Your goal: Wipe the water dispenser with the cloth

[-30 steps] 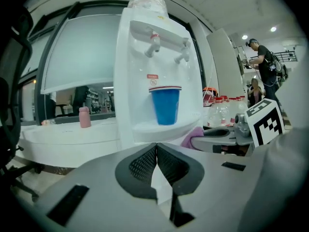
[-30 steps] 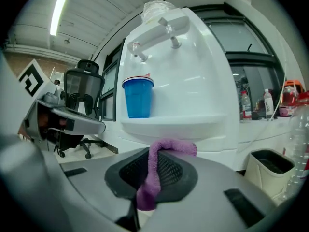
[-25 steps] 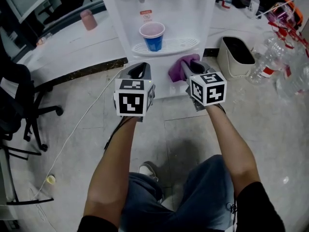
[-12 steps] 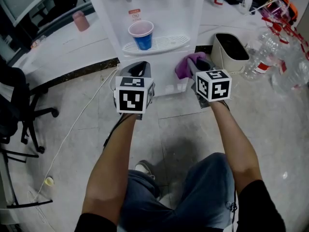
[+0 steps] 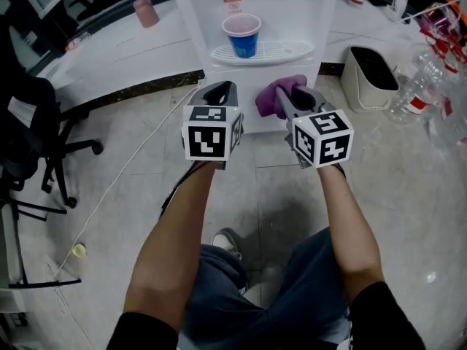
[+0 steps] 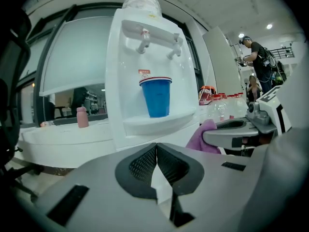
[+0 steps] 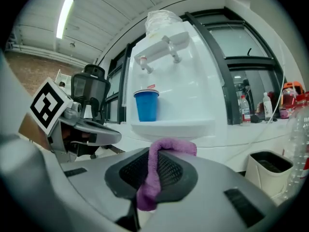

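Nearest, above the grey tile floor (image 5: 277,195): left gripper (image 6: 156,149), jaws pressed together, nothing between them. Beside it, right gripper (image 7: 155,161), pinching a purple cloth (image 7: 166,146) draped over the jaw tips. Just beyond, white water dispenser (image 5: 292,6), cloth close before its lower front, contact not discernible. Blue cup (image 5: 244,35) upright on the drip tray (image 5: 288,49). Farther right, beige bin (image 5: 350,68) and clear plastic bottles (image 5: 416,97).
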Demonstrator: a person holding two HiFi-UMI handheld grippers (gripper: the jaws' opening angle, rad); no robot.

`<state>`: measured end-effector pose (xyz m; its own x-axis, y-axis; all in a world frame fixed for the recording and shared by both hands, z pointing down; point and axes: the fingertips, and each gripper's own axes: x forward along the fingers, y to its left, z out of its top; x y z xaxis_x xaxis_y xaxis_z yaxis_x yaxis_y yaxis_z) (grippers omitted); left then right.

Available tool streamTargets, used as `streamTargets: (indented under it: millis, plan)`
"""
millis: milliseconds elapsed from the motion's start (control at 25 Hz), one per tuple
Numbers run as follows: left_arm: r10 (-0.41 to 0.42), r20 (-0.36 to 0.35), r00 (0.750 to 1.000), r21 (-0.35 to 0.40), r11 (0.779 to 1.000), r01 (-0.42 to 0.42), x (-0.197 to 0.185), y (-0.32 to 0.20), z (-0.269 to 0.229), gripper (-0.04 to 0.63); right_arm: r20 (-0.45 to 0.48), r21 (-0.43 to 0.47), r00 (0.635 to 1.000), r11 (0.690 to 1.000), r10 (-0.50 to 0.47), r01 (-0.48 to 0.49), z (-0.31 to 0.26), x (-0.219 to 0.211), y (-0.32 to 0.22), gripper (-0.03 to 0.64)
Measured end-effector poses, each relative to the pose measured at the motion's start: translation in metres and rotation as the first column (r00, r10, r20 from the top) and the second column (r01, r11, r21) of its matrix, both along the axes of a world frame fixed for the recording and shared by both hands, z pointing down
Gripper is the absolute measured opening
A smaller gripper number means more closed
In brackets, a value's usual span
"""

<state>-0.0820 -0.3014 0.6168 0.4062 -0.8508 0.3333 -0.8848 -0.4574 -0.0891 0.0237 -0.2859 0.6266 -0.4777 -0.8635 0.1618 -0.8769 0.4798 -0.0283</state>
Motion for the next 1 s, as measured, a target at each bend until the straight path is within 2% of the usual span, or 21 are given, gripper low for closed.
streamTargets:
  millis: [160, 280, 480, 760, 1000]
  plan:
    - [-0.035, -0.026, 0.999, -0.021, 0.999, 0.034, -0.015, 0.001, 0.006, 0.026, 0.037, -0.014, 0.999, 0.999, -0.039, 0.04, 0.019, -0.035, 0.007, 0.032]
    - [-0.044, -0.02, 0.999, -0.026, 0.999, 0.043, -0.024, 0.002, 0.012, 0.026, 0.056, -0.026, 0.996, 0.997, -0.067, 0.069, 0.034, -0.057, 0.009, 0.032]
    - [-0.06, -0.054, 0.997, -0.032, 0.998, 0.058, -0.037, 0.002, 0.019, 0.026, 0.063, -0.053, 0.992, 0.993, -0.106, 0.11, 0.055, -0.088, 0.002, 0.032]
    - [-0.068, -0.037, 0.997, -0.089, 0.994, 0.064, -0.059, -0.006, 0.049, 0.026, 0.068, -0.115, 0.991, 0.986, -0.112, 0.119, 0.099, -0.118, -0.014, 0.032]
    - [-0.033, -0.008, 0.999, -0.11, 0.993, 0.031, -0.068, -0.02, 0.067, 0.026, 0.111, -0.169, 0.99, 0.979, -0.091, 0.109, 0.128, -0.133, -0.032, 0.032]
